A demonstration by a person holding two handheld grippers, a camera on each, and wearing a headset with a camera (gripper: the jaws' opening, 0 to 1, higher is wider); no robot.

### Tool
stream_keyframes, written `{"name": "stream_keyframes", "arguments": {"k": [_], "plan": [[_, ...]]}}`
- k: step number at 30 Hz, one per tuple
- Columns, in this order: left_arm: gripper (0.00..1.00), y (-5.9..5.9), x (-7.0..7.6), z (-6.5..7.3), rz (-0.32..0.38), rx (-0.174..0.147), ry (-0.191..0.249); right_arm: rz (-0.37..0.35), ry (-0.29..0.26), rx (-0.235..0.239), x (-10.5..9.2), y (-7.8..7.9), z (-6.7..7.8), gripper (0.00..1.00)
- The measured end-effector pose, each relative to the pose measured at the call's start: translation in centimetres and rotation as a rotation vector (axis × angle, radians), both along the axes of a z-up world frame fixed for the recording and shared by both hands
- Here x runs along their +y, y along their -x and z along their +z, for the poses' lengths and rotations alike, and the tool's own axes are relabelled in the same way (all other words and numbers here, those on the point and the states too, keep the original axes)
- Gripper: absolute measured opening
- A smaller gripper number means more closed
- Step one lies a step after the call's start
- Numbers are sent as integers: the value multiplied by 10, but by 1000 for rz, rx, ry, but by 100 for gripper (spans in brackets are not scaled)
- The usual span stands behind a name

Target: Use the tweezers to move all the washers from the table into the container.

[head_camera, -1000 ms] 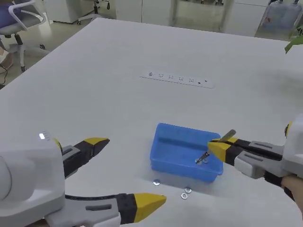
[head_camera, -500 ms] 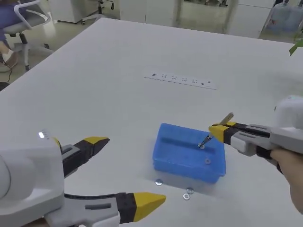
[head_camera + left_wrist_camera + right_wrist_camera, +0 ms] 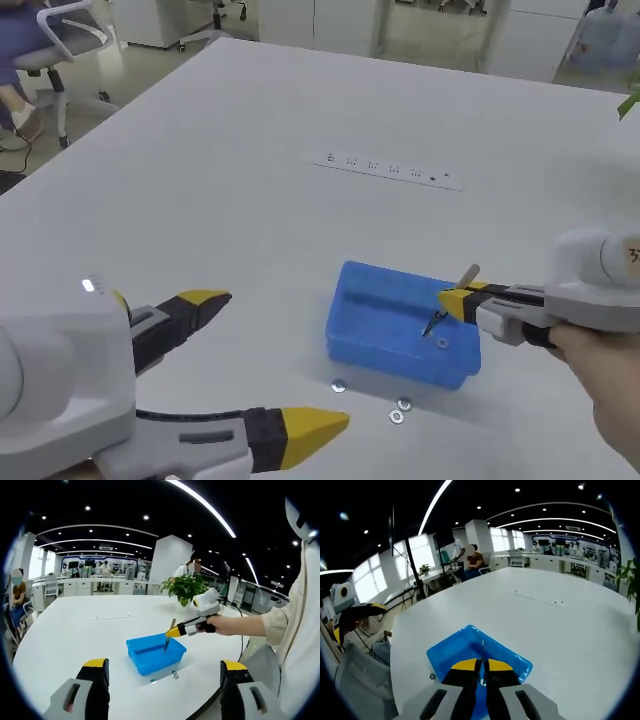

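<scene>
A blue container (image 3: 385,312) sits on the white table (image 3: 250,180) in the head view, with one washer (image 3: 443,343) lying inside it. My right gripper (image 3: 452,300) is shut on the tweezers (image 3: 433,322), whose tips point down into the container's right part. Three washers lie on the table in front of the container: one (image 3: 339,386) alone and a touching pair (image 3: 400,410). My left gripper (image 3: 265,365) hangs open at the lower left, well apart from the container. In the right gripper view the yellow jaws (image 3: 481,665) pinch the tweezers above the container (image 3: 465,647).
A flat power strip (image 3: 388,168) is set into the table beyond the container. An office chair (image 3: 60,40) stands off the table's far left. In the left gripper view, a potted plant (image 3: 184,587) stands behind the right gripper (image 3: 175,631); a person's sleeve (image 3: 285,625) is at right.
The tweezers lifted off the washer, which now lies loose in the container, and the right gripper drew back a little to the right. The left gripper has not moved.
</scene>
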State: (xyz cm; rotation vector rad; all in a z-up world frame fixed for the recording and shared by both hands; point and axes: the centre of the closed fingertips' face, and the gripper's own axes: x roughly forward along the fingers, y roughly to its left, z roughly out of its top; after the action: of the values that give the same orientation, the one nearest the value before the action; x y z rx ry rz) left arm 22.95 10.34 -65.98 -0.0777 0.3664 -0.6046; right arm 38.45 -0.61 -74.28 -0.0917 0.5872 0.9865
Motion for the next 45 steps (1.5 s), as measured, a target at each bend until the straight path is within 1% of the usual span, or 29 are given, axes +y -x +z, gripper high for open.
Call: {"name": "stream_keyframes", "arguments": {"k": [6,12,13,18,22,26,29,34,37,42,44,45], "plan": [[93,0,-2,0,-7,0,-2,0,19,8,2,-3,-7,1],[93,1,-2,0,-6,1,-4,8,38,8,4,-1,-15,1],[93,1,-2,0,-5,1,-4,6,29,4,5,-2,-13,1],[92,2,-1,-1,-6,5,-7,9,32,7,6,0,-13,2],[92,1,-2,-1,-8,3,-5,4,17,-3,5,1,-9,2],[92,1,-3,-1,-9,3,-3,-5,-19,-13,5,4,1,2],[92,1,-3,-2,-10,6,-7,-11,-59,-25,5,9,13,2],[92,1,-1,-2,-7,7,-6,-22,-143,-47,2,18,36,2],[92,0,-2,-2,-10,7,-8,-15,-179,-56,2,25,46,2],[92,0,-5,-3,-16,7,-7,16,-225,-52,3,43,56,2],[92,0,-6,-3,-19,9,-6,44,-241,-39,6,51,56,2],[92,0,-6,-3,-21,9,-6,58,-250,-19,8,57,54,2]]}}
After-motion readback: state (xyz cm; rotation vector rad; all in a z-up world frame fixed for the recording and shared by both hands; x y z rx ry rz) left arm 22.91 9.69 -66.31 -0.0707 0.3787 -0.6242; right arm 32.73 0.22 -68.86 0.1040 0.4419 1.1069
